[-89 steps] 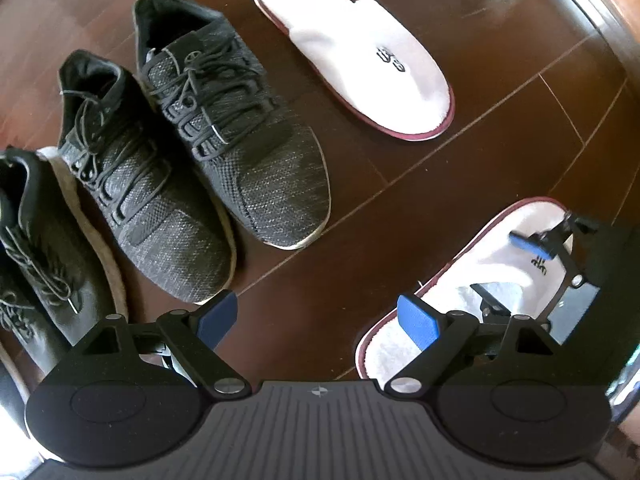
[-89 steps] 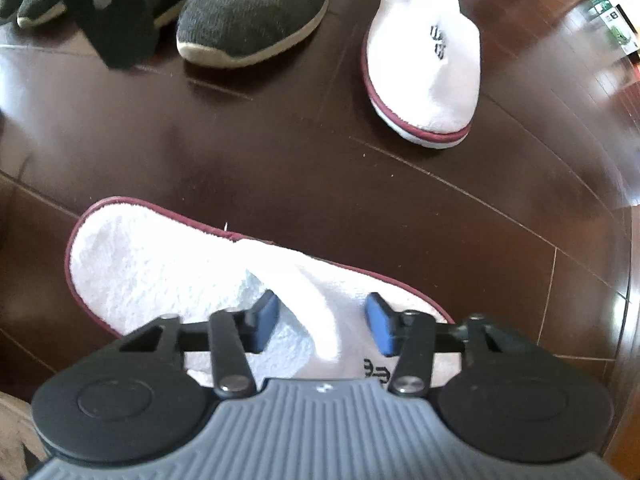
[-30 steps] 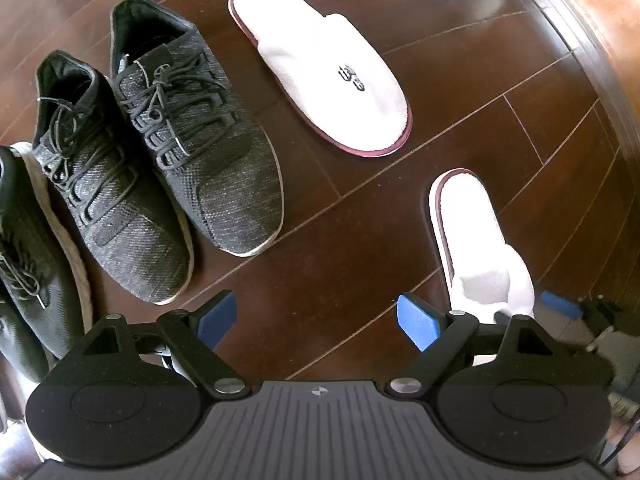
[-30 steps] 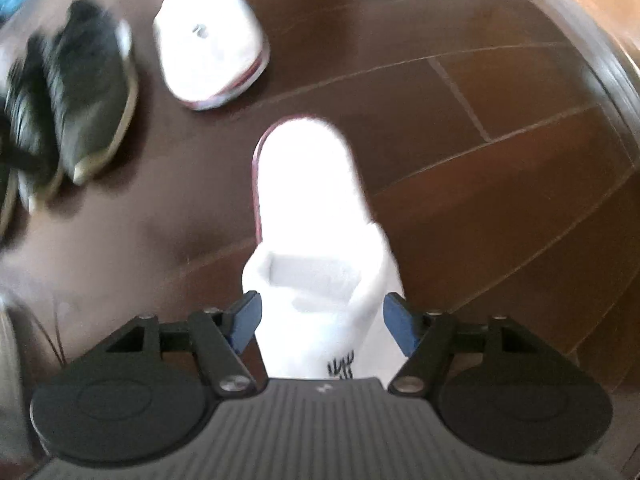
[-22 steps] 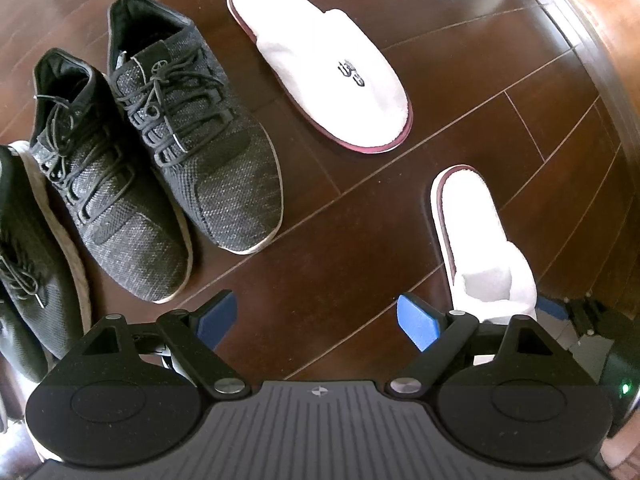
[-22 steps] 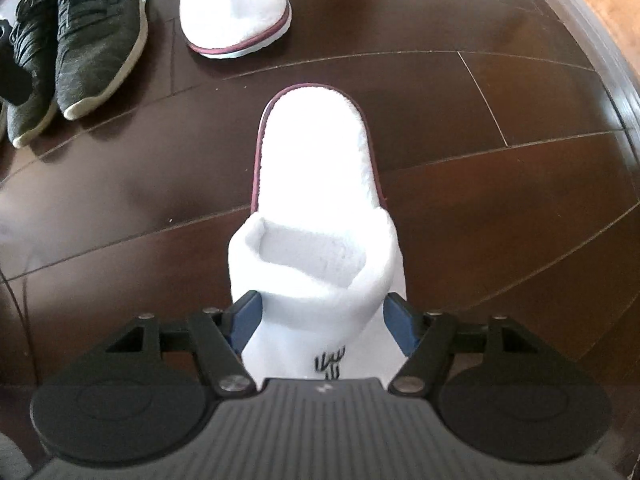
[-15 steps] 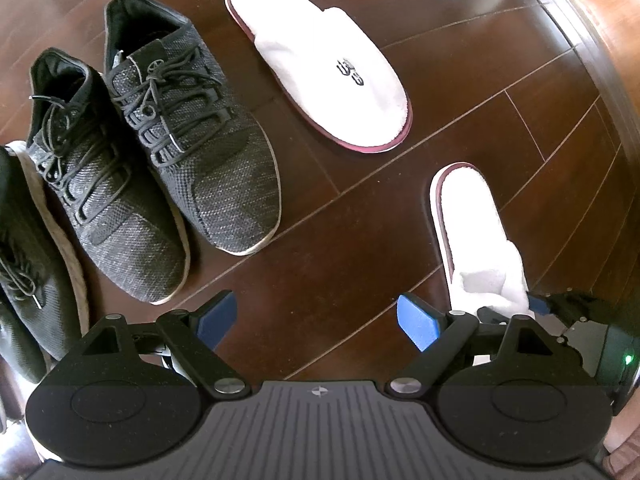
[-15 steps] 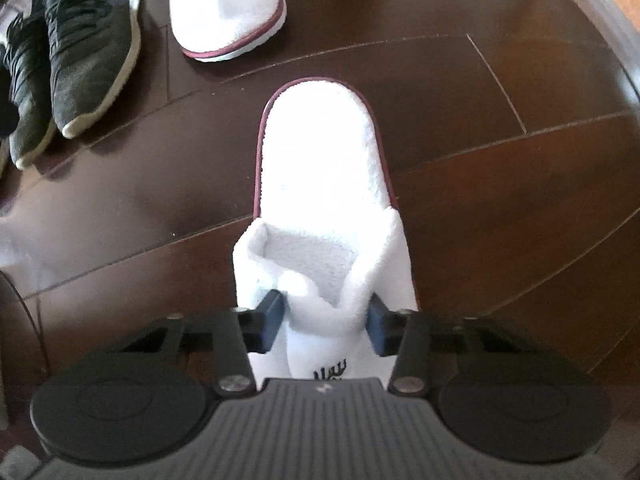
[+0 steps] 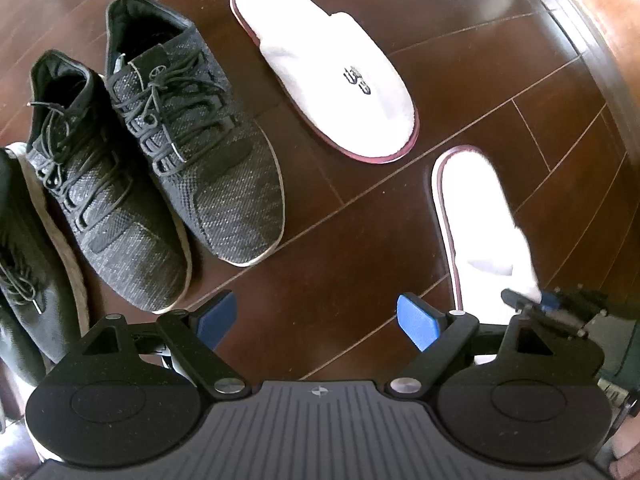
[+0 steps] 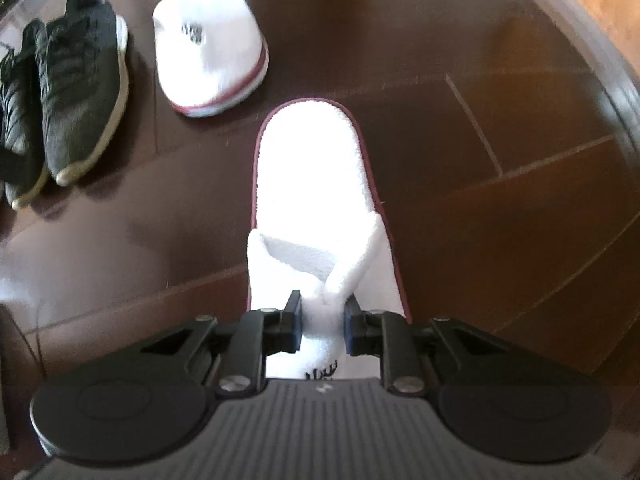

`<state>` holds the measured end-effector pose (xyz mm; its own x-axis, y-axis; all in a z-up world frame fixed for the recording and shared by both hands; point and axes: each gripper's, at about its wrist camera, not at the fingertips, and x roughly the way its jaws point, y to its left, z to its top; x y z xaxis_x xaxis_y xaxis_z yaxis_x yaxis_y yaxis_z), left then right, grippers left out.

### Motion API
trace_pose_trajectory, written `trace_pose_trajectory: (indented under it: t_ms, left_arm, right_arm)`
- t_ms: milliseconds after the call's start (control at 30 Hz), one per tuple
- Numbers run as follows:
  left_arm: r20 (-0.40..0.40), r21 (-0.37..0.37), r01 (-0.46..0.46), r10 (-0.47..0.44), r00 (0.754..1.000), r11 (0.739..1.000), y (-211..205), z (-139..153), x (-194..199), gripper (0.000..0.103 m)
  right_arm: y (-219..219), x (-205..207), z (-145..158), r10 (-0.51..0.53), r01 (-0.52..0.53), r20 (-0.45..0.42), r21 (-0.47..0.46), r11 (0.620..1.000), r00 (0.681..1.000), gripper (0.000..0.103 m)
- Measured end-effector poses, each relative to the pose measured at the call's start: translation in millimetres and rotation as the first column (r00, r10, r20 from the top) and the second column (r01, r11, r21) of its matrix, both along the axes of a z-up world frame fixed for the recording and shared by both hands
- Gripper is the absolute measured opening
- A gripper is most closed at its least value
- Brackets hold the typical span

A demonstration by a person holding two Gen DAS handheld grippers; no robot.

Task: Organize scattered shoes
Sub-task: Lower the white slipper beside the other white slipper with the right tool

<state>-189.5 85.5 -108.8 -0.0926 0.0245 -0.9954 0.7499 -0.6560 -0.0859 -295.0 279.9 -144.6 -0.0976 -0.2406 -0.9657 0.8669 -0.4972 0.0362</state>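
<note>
My right gripper [image 10: 322, 322] is shut on the bunched toe strap of a white slipper [image 10: 316, 176] with a maroon rim, whose heel points away from me. That same slipper [image 9: 476, 208] lies at the right of the left wrist view, with the right gripper [image 9: 536, 300] on its near end. Its mate, a second white slipper [image 9: 332, 84], lies farther off; the right wrist view shows it [image 10: 208, 52] at upper left. My left gripper [image 9: 316, 316] hangs open over bare floor, holding nothing.
Two dark knit sneakers [image 9: 192, 132] [image 9: 100, 192] stand side by side left of the slippers, with a further dark shoe [image 9: 28, 248] at the far left edge. A wooden baseboard [image 9: 588, 32] curves along the right. Dark wood floor lies between the sneakers and slippers.
My right gripper's jaws closed on the slipper's strap, pinching it into a fold, and the slipper has shifted toward its mate. The left gripper stayed open and barely moved.
</note>
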Motion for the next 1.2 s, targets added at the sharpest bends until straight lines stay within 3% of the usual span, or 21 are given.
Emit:
trace_pose_trajectory:
  t_ms: [267,833,1200]
  left_arm:
    - [-0.005,0.000,-0.038,0.038,0.999,0.999,-15.6,1.6,0.6,0.091]
    - [-0.030,-0.041,-0.214,0.213,0.977,0.976,-74.6,13.1,25.1,0.091]
    - [-0.038,-0.020,-0.267,0.266,0.963,0.963,-93.6,14.9,40.1,0.091]
  right_arm:
    - [-42.7,-36.7,14.1,0.066,-0.068,-0.073,-0.023,0.997,0.995,0.021]
    - [-199.1,-96.3,10.7,0.245,-0.253,-0.149,-0.041,0.966,0.958,0.021]
    - [-234.3,-95.5,-1.4,0.286,-0.288,-0.149,0.007,0.958,0.947,0.021]
